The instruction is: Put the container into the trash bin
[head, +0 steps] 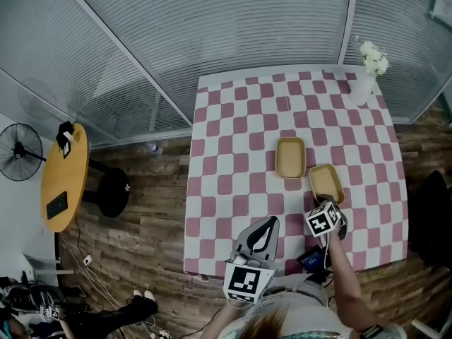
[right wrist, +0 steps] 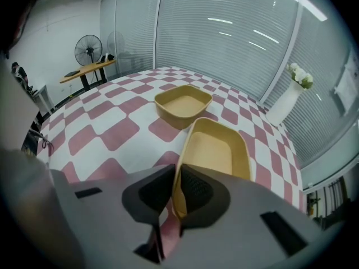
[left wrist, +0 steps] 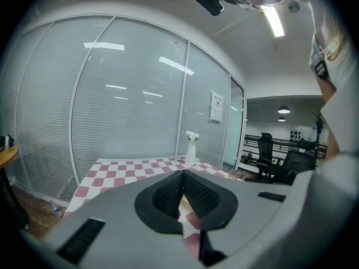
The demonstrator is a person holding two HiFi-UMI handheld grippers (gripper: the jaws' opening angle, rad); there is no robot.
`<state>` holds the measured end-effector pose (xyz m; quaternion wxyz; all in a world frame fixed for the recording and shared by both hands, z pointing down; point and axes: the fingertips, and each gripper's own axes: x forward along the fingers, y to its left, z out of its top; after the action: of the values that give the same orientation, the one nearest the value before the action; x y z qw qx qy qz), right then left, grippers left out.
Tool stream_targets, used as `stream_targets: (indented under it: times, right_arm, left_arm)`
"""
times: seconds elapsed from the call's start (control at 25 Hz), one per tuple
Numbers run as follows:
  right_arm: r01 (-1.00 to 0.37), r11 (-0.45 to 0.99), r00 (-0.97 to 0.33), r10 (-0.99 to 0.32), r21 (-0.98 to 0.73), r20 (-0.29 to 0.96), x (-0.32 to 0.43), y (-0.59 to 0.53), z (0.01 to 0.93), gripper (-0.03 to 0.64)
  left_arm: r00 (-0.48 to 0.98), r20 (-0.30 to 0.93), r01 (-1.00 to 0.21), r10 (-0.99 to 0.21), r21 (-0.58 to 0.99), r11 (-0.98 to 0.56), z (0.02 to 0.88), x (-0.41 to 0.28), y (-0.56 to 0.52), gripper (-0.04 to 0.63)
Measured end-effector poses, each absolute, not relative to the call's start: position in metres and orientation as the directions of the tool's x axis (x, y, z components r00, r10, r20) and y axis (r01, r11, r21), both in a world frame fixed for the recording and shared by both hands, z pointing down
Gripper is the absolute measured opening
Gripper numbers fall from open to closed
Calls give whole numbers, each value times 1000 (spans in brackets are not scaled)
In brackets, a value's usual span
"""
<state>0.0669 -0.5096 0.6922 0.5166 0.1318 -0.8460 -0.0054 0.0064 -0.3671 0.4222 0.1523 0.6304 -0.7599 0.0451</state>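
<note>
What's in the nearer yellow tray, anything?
Empty: the nearer yellow tray shows only its bare yellow bottom in the right gripper view.

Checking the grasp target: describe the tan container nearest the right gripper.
The near container is a shallow tan rectangular tray with rounded corners, matte, empty, upright on the checkered tablecloth. The right gripper pinches its near wall, one pad inside, one outside. A matching container sits apart beyond it.

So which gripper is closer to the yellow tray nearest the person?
Right. The right gripper has its fingers closed on the near rim of the yellow rectangular tray. The left gripper hovers shut over the near edge of the pink-and-white checkered table, left of the tray.
</note>
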Motion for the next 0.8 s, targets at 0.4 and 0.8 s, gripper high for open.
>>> stream_targets:
  times: [0.4, 0.8]
  right_arm:
    - [-322, 945, -569, -244, 60, 785, 78, -511, 628, 21]
    - [-339, 941, -719, -256, -6, 646, 73, -484, 543, 21]
  left_arm:
    - [-126, 278, -979, -952, 118, 164, 423, 18, -362, 6]
    - [-121, 276, -983, -954, 103, 154, 424, 22, -356, 6]
